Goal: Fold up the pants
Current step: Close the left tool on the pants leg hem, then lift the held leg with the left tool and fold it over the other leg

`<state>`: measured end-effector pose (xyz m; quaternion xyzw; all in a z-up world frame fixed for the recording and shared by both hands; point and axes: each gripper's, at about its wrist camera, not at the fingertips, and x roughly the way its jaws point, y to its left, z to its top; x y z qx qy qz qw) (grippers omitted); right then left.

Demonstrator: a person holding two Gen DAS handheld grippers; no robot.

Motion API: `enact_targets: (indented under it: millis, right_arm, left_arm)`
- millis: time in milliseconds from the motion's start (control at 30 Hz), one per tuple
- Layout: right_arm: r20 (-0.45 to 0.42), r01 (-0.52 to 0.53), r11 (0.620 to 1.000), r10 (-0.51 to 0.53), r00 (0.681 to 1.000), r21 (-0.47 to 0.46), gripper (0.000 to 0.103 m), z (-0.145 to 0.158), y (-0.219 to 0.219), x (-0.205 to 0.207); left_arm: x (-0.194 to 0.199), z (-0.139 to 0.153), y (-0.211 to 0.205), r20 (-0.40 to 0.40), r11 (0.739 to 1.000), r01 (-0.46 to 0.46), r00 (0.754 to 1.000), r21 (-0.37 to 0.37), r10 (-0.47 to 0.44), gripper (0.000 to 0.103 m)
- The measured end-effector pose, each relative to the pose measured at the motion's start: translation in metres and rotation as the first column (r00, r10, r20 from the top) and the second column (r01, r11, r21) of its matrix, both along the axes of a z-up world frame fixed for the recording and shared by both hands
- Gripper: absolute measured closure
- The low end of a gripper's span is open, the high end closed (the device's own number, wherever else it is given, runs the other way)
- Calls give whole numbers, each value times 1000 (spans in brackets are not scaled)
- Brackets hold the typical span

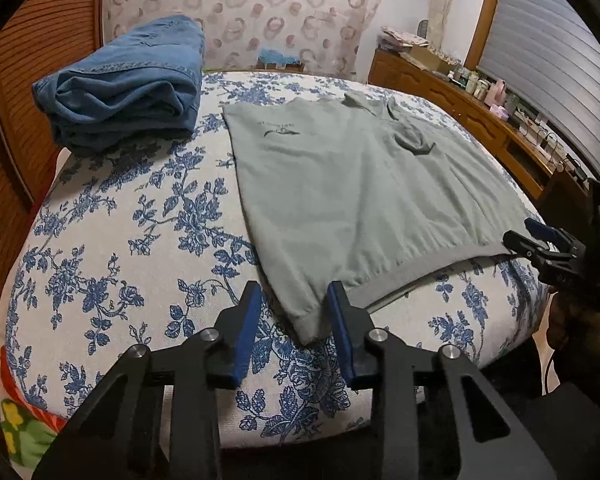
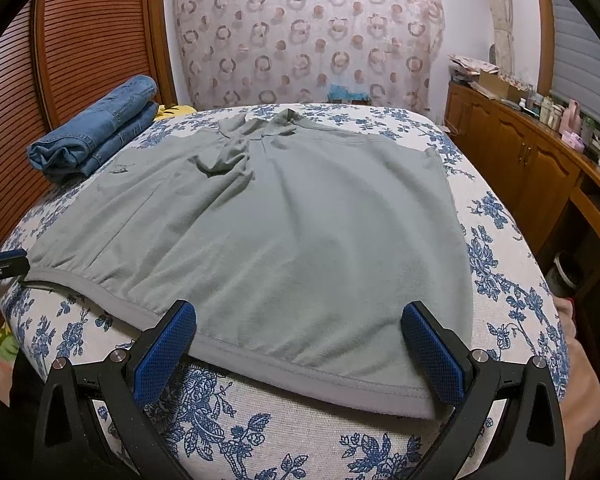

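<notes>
A grey-green garment (image 1: pixel 352 184) with a collar lies spread flat on the bed's blue floral cover (image 1: pixel 112 248). My left gripper (image 1: pixel 296 304) stands at its near left corner. That corner lies between the blue pads (image 1: pixel 246 332), with a gap still showing on the left side, so the jaws are open. In the right wrist view the same garment (image 2: pixel 292 220) fills the bed. My right gripper (image 2: pixel 298 312) is wide open over the near hem, one finger on each side of it and no pad touching the cloth. The right gripper (image 1: pixel 528 236) also shows by the hem's right end.
Folded blue jeans (image 1: pixel 128 88) sit at the bed's far left, next to a slatted wooden door (image 1: pixel 40 80). A wooden dresser (image 2: pixel 532 168) loaded with bottles runs along the right wall. A patterned curtain (image 2: pixel 308 40) hangs behind the bed.
</notes>
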<state>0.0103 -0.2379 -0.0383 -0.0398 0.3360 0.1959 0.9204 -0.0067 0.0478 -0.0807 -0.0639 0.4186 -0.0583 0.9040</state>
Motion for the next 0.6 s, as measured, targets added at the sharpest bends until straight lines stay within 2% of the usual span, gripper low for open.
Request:
enact_targets:
  millis: [267,300,333,433,600]
  right_arm:
    - [0,0,1000,0,1000,-1,0,0,1,1]
    - [0,0,1000,0,1000,-2,0,1,1,1]
    - [1,-1,1000,1,1000,-4,0,1,1,1]
    - [4,-2,1000,2,1000,-7,0,1,1,1]
    - [7,-5,1000,5,1000,-7,0,2,0,1]
  left_arm:
    - [7,-6,-5,14,999,-3,1000,34,3,68]
    - [7,-7,-6,14,999,6,1000,31,-6,70]
    - [7,-7,-6,14,1000,15,1000,27,-15,79]
    - [6,-6,-7,20,1000,26,999,14,-26,95]
    - [3,6,-5,63,999,40,997,-9,-39,98]
